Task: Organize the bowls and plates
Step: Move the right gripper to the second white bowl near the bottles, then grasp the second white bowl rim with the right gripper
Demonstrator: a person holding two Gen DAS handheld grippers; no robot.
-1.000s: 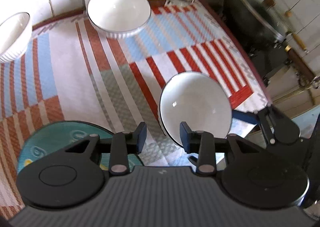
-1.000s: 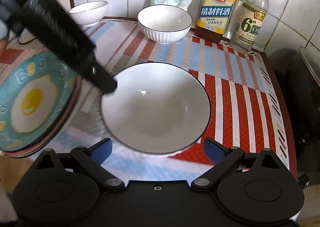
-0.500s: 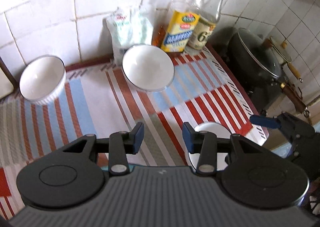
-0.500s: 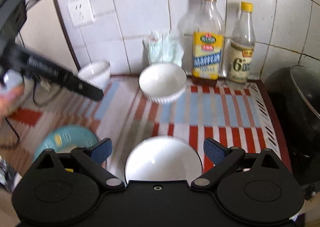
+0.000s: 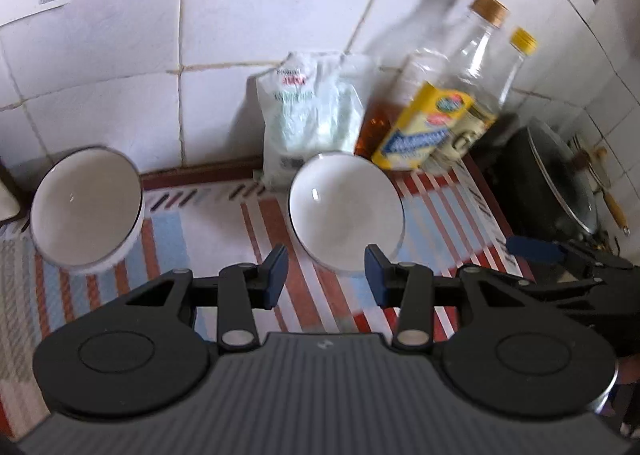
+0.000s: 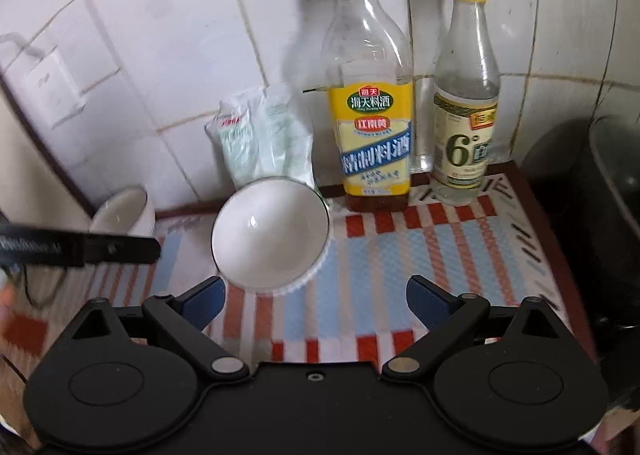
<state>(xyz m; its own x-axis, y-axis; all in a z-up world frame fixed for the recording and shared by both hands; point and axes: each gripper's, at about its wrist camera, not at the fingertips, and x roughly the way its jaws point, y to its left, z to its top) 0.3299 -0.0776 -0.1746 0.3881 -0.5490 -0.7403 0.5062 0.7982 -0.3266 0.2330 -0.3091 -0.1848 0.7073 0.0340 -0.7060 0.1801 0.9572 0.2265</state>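
Observation:
Two white bowls stand on the striped mat by the tiled wall. The middle bowl (image 5: 346,211) is just beyond my left gripper (image 5: 326,271), which is open and empty. It also shows in the right wrist view (image 6: 270,235), just ahead of my right gripper (image 6: 316,301), open wide and empty. The second bowl (image 5: 86,207) stands at the far left, partly hidden in the right wrist view (image 6: 126,211) behind the left gripper's body (image 6: 80,249). The right gripper also shows at the right edge of the left wrist view (image 5: 560,259).
A yellow-labelled bottle (image 6: 374,127), a yellow-capped bottle (image 6: 466,107) and a white-green bag (image 6: 266,139) stand against the wall behind the middle bowl. A black pot with a glass lid (image 5: 556,183) sits to the right of the mat (image 6: 420,255).
Both grippers have risen and tilted up toward the back wall. The large white bowl and the egg-pattern plate near the front have dropped out of view. Both stay open.

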